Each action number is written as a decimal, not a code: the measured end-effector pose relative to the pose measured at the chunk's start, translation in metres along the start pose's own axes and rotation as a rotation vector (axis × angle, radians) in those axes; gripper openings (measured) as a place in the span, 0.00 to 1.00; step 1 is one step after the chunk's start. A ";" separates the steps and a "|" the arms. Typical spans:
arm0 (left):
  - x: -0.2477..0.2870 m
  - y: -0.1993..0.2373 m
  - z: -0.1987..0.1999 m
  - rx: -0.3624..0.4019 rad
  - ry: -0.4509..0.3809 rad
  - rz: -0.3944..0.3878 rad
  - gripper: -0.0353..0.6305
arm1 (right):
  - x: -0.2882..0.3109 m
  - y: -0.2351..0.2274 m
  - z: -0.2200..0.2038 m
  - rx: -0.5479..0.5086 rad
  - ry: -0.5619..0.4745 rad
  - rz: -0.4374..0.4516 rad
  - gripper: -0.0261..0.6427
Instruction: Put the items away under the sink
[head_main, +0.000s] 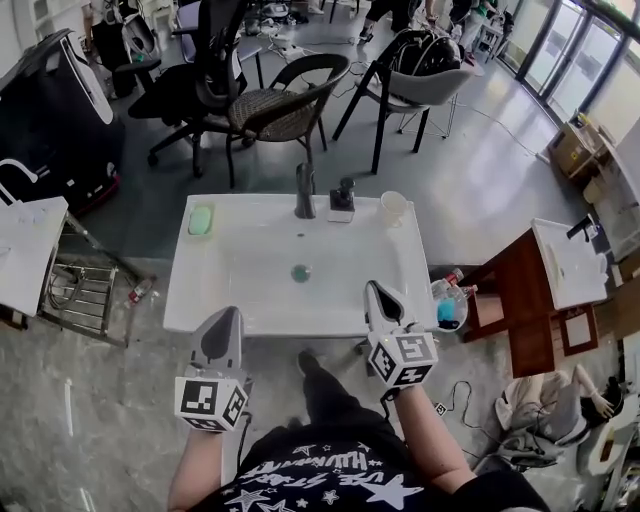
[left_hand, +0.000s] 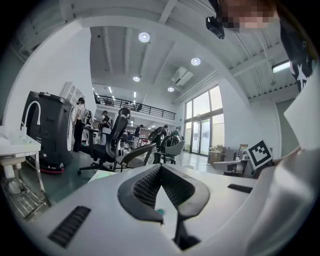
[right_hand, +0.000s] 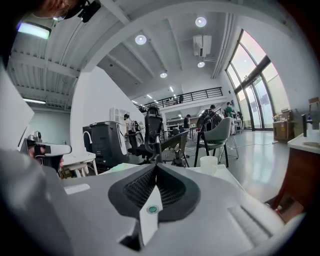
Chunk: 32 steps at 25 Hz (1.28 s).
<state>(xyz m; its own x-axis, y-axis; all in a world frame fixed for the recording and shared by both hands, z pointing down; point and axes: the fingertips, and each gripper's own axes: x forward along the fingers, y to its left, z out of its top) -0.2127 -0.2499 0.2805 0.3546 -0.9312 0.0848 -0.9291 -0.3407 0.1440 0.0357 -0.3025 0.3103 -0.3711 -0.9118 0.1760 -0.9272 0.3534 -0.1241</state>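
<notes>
In the head view, a white sink is sitting in the middle of the floor. A person is standing at its 6 o'clock edge, holding a gripper in each hand. The left gripper is hovering over the front rim at about 7 o'clock from the drain. The right gripper is hovering over the rim at about 4 o'clock. The items are lying along the back rim. A green soap bar is resting at 10 o'clock from the drain. A dark soap dispenser is standing at 1 o'clock, just beside the faucet at 12. A pale cup is standing upright at 2 o'clock. Off the sink's 3 o'clock side, a clear bottle with blue liquid is sitting on the floor.

In the left gripper view, the claw is pointing across the basin with its jaws meeting at the tips and nothing between them. The soap bar is showing at 10 o'clock from the tips, well apart from them.

In the right gripper view, the claw is likewise closed down tip to tip and gripping nothing. The cup is standing at 2 o'clock beyond the tips, and the faucet is rising at 12 o'clock. Neither is touching the claw.
</notes>
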 end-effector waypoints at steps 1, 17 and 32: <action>0.008 0.002 0.001 -0.001 0.004 0.006 0.07 | 0.009 -0.006 0.002 0.004 -0.001 -0.002 0.04; 0.139 0.006 0.030 0.006 -0.006 0.047 0.07 | 0.129 -0.073 0.023 -0.054 0.048 0.061 0.05; 0.195 0.008 0.005 -0.005 0.069 0.100 0.07 | 0.218 -0.080 -0.001 -0.124 0.133 0.172 0.34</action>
<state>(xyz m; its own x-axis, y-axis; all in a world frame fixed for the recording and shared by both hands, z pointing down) -0.1516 -0.4347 0.2932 0.2668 -0.9492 0.1667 -0.9597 -0.2459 0.1361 0.0291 -0.5292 0.3599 -0.5201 -0.8030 0.2908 -0.8457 0.5319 -0.0437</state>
